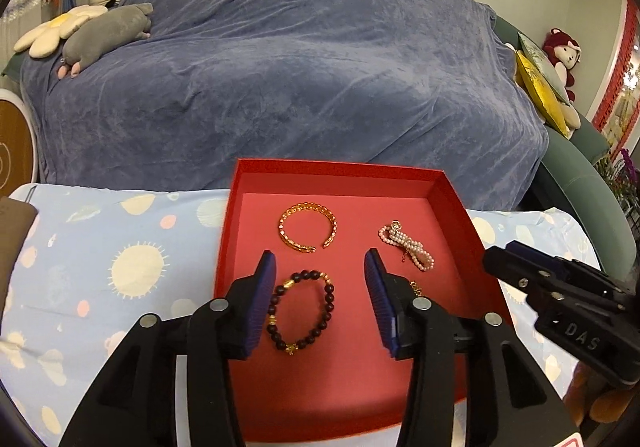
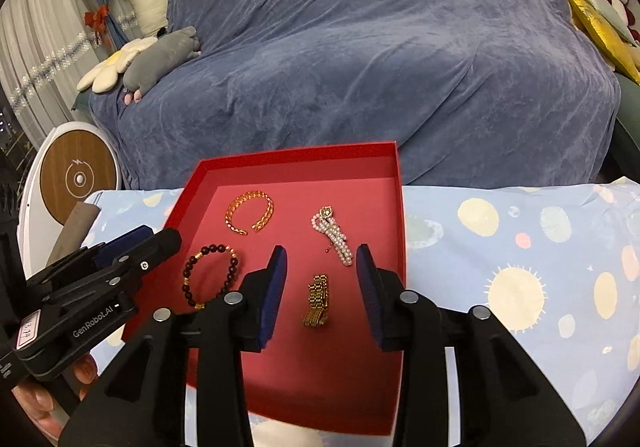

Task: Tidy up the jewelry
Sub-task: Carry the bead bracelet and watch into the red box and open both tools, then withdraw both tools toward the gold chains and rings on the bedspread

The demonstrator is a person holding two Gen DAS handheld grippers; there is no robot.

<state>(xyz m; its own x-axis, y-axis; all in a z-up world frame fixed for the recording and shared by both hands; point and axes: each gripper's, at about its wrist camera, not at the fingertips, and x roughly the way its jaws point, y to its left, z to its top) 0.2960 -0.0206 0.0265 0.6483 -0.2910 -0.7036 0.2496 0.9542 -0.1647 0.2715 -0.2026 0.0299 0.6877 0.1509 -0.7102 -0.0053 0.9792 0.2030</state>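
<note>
Four bracelets loose in shallow red tray

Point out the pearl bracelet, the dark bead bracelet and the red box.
pearl bracelet [image 2: 334, 235], right wrist view, middle strands
dark bead bracelet [image 1: 329, 301], left wrist view, right side beads
red box [image 1: 340, 169], left wrist view, far wall

Left gripper and right gripper: black plastic bodies, ribbed dark-blue pads, round silver pivot screws; "GenRobot.AI" lettering and a pink label on left, embossed "DAS" on right
</note>
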